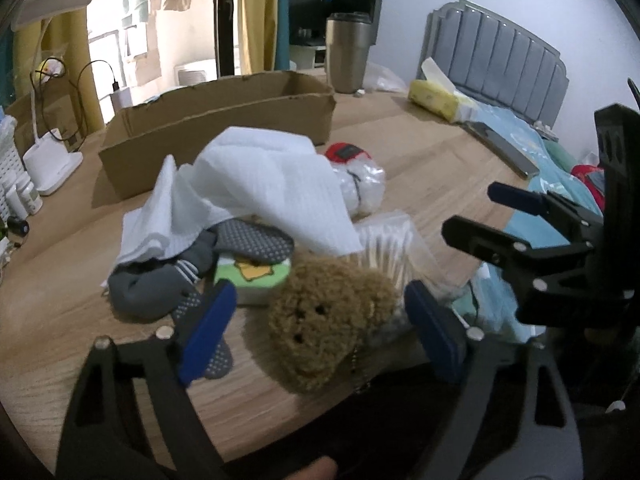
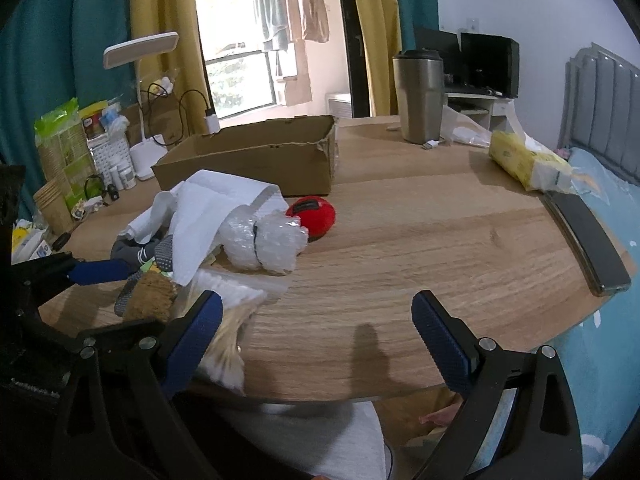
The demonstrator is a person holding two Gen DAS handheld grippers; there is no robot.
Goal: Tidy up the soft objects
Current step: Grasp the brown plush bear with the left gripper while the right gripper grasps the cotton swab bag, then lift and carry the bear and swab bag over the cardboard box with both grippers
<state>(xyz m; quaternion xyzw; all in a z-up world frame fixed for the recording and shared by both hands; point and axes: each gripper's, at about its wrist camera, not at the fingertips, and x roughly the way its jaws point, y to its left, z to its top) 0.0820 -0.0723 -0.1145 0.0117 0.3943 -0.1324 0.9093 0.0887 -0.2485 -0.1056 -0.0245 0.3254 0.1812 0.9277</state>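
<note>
Left gripper (image 1: 320,316): black frame with ribbed blue pads; the jaws stand apart on either side of the plush bear, and neither pad visibly presses on it.
Plush bear (image 1: 320,320): curly brown pile, rounded head with small dark eyes and nose, a thin metal chain hanging off one side; it lies at the near edge of the table.
Right gripper (image 2: 318,328): same black frame and dimpled blue pads; jaws wide apart over bare wood, holding nothing.
Table (image 2: 420,248): round top, pale wood grain, smooth.
White cloth (image 1: 248,184): thin, crumpled, faintly ribbed, draped over the pile of soft things at the table's middle.
Grey socks (image 1: 160,284): knit, with white stripes and dotted grip soles, partly under the cloth, just left of the bear.
Bubble wrap roll (image 2: 268,240): clear, puffy cylinder cinched by a dark band, beside the cloth.
Red ball (image 2: 314,216): round, bright red, with a dark patch on top, touching the bubble wrap.
Cotton swab pack (image 1: 388,248): clear plastic, thin pale sticks inside, just behind the bear.
Cardboard box (image 2: 260,156): shallow, open, torn rim, behind the pile.
Steel tumbler (image 2: 420,96): tall, brushed metal, dark lid, at the far edge.
</note>
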